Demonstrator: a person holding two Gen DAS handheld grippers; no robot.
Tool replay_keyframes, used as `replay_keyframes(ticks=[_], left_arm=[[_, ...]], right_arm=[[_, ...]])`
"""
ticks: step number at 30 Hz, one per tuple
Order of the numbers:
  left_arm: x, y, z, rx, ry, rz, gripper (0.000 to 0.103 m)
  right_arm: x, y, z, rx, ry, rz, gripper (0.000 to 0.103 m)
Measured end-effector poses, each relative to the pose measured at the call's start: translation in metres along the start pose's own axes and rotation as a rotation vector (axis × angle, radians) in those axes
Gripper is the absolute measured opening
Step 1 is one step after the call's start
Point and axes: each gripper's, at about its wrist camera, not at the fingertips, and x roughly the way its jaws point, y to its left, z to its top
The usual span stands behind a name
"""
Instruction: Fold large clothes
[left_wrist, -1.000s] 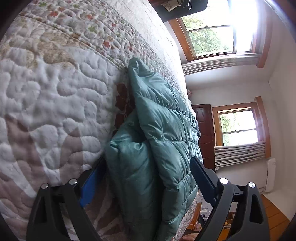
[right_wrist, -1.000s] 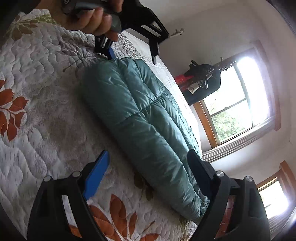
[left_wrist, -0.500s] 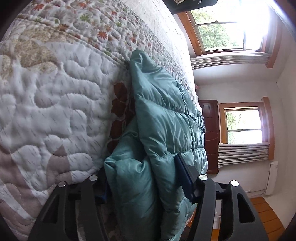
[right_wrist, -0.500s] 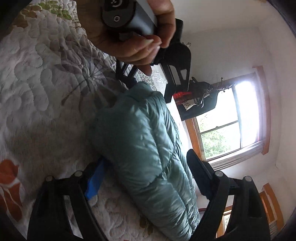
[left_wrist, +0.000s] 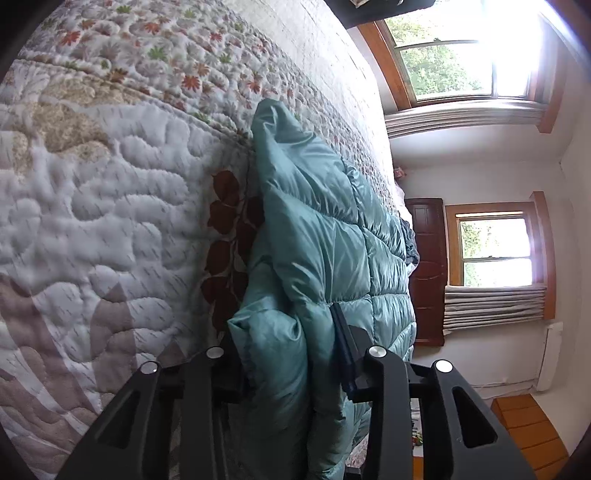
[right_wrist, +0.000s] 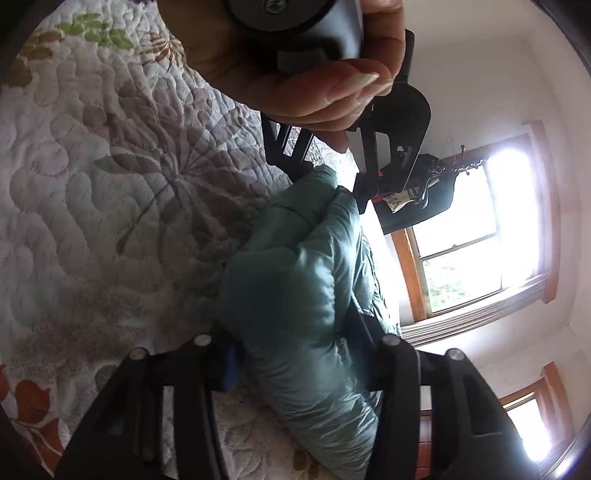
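Note:
A teal puffer jacket (left_wrist: 325, 229) lies folded lengthwise on the quilted bedspread (left_wrist: 110, 206). My left gripper (left_wrist: 288, 354) is shut on the thick near end of the jacket, its pads pressed into the padding on both sides. In the right wrist view, my right gripper (right_wrist: 295, 350) is shut on another part of the same jacket (right_wrist: 295, 280), which bulges between the fingers. Farther along, a hand (right_wrist: 314, 74) holds the left gripper (right_wrist: 321, 166), which bites the jacket's far end. The bedspread (right_wrist: 92, 184) lies under it.
The floral quilt spreads wide to the left of the jacket. Two wood-framed windows (left_wrist: 454, 55) (left_wrist: 495, 251), a dark door (left_wrist: 424, 266) and a wooden floor (left_wrist: 528, 432) lie beyond the bed. A dark garment (right_wrist: 417, 195) hangs by the window.
Both grippers went from open, straddling the jacket, to shut on it. The right gripper moved closer to the left one and the jacket bunched up between them.

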Motion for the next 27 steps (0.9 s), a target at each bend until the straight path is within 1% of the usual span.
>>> replay_keyframes(ticks=[3, 6, 11, 15, 17, 22, 27], left_arm=[[-0.005, -0.009, 0.000, 0.008, -0.001, 0.016, 0.035], [-0.011, -0.022, 0.002, 0.016, -0.006, 0.032, 0.034], [-0.020, -0.049, 0.003, 0.039, -0.018, 0.066, 0.033], [-0.026, -0.070, 0.007, 0.052, -0.026, 0.102, 0.032], [-0.027, -0.082, 0.008, 0.060, -0.030, 0.122, 0.032], [-0.028, -0.101, 0.012, 0.079, -0.037, 0.162, 0.032], [-0.025, -0.121, 0.015, 0.095, -0.040, 0.204, 0.031]], right_arm=[[-0.016, -0.009, 0.000, 0.056, -0.023, 0.022, 0.035], [-0.026, -0.028, 0.000, 0.127, -0.042, 0.052, 0.033], [-0.037, -0.059, 0.001, 0.236, -0.071, 0.097, 0.031], [-0.046, -0.078, -0.008, 0.312, -0.095, 0.121, 0.031], [-0.050, -0.084, -0.016, 0.340, -0.102, 0.127, 0.030], [-0.056, -0.100, -0.020, 0.389, -0.123, 0.141, 0.030], [-0.058, -0.114, -0.032, 0.441, -0.141, 0.153, 0.030]])
